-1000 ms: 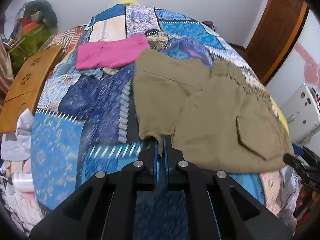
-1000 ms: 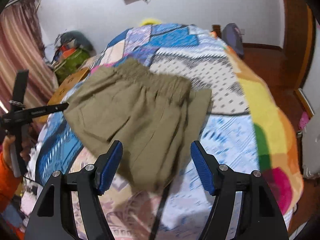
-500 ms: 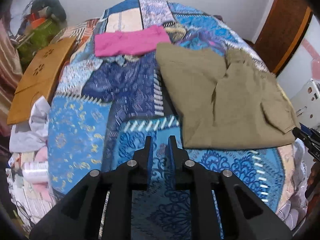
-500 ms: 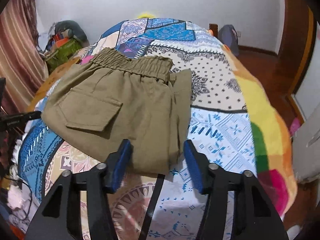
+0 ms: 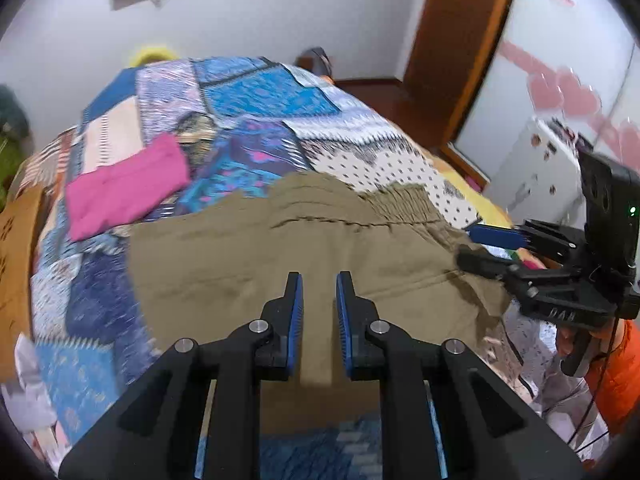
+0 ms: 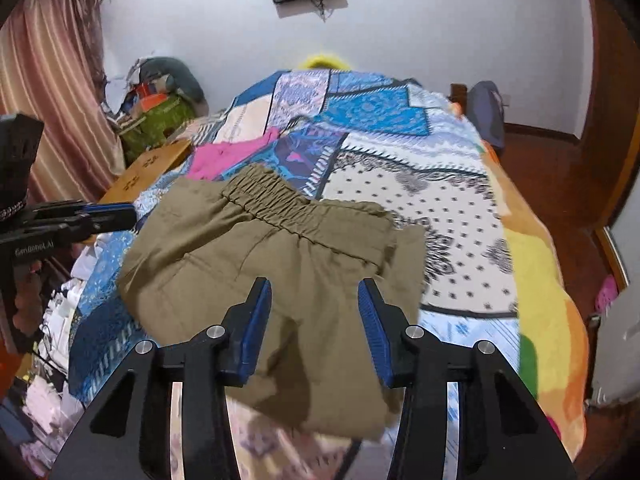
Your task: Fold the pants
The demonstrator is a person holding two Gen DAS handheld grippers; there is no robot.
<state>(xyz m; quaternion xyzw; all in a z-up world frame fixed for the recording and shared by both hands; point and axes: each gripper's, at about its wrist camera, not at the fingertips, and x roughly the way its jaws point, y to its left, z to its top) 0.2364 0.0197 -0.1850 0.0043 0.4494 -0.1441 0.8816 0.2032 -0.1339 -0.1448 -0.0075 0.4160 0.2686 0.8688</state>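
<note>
The olive-green pants (image 5: 304, 248) lie folded on the patchwork bedspread (image 5: 260, 96), elastic waistband at the far side; they also show in the right wrist view (image 6: 288, 264). My left gripper (image 5: 319, 292) is open and empty, hovering over the pants' near edge. My right gripper (image 6: 314, 300) is open and empty above the pants' near right part. In the left wrist view the right gripper (image 5: 476, 246) reaches in from the right, its open jaws over the pants' right edge. In the right wrist view the left gripper (image 6: 116, 214) shows at the left, beside the pants.
A folded pink garment (image 5: 128, 188) lies on the bed beyond the pants, also in the right wrist view (image 6: 224, 154). A wooden board (image 6: 148, 168) and piled clutter (image 6: 160, 96) stand left of the bed. A white appliance (image 5: 536, 168) and wooden door (image 5: 460, 48) are at the right.
My left gripper let go of the pants' edge, opened, drew back, then moved forward over the pants. My right gripper stayed open and moved closer over them.
</note>
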